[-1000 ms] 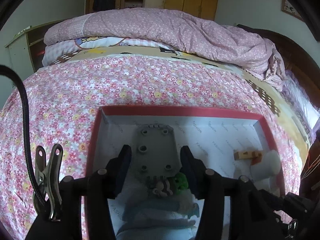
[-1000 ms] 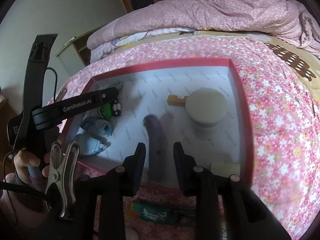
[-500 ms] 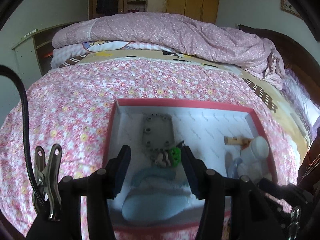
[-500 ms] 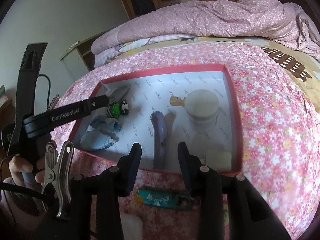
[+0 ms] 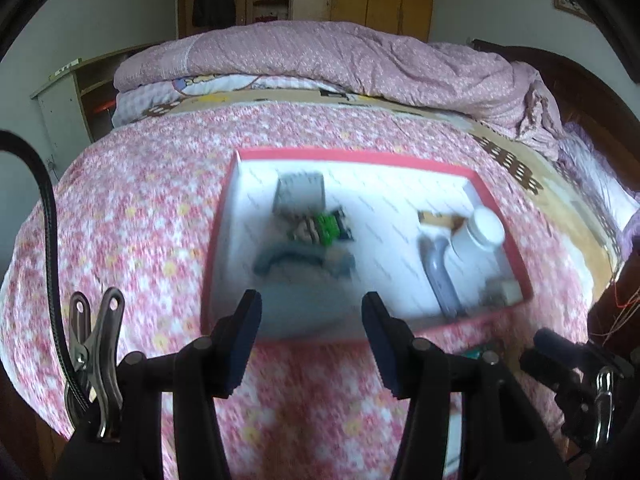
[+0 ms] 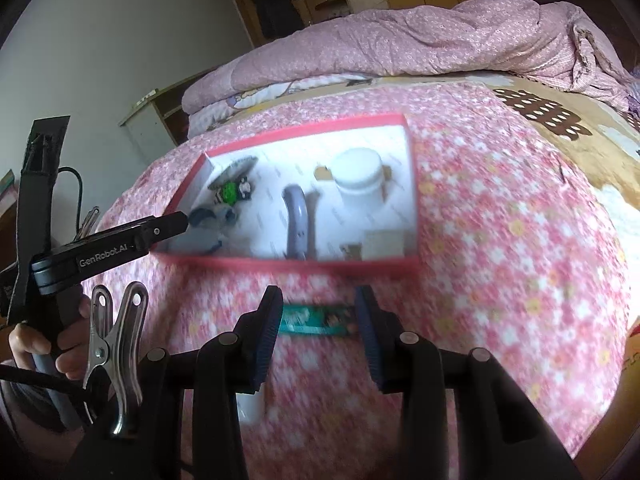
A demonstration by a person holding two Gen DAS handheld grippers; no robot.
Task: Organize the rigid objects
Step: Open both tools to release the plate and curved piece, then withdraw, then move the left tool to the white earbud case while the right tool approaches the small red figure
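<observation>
Your left gripper (image 5: 311,334) hangs over the near edge of the red box (image 5: 362,157), fingers (image 5: 246,332) released with nothing between them. Your right gripper (image 6: 318,330) is just short of the box's near wall (image 6: 288,265); its fingers (image 6: 267,330) have just been opening and are likewise released, empty, framing a green packet (image 6: 316,320) that lies flat on the flowered bedspread (image 6: 500,240) outside the box.

The box rests on the bed. Inside it, at the left end: a grey plate (image 5: 299,192), a small green toy (image 5: 329,229) just in front of it, and a blue-grey curved piece (image 5: 296,258) nearer you. At the right end: a white jar (image 6: 359,178) standing upright, a wooden block (image 5: 434,218) behind it, a grey-purple curved handle (image 6: 297,222) beside it, and a cream block (image 6: 383,243) in the near right corner.

In the right wrist view, your hand (image 6: 44,344) grips the left tool's handle. Both views are motion-blurred; finer detail cannot be told.
</observation>
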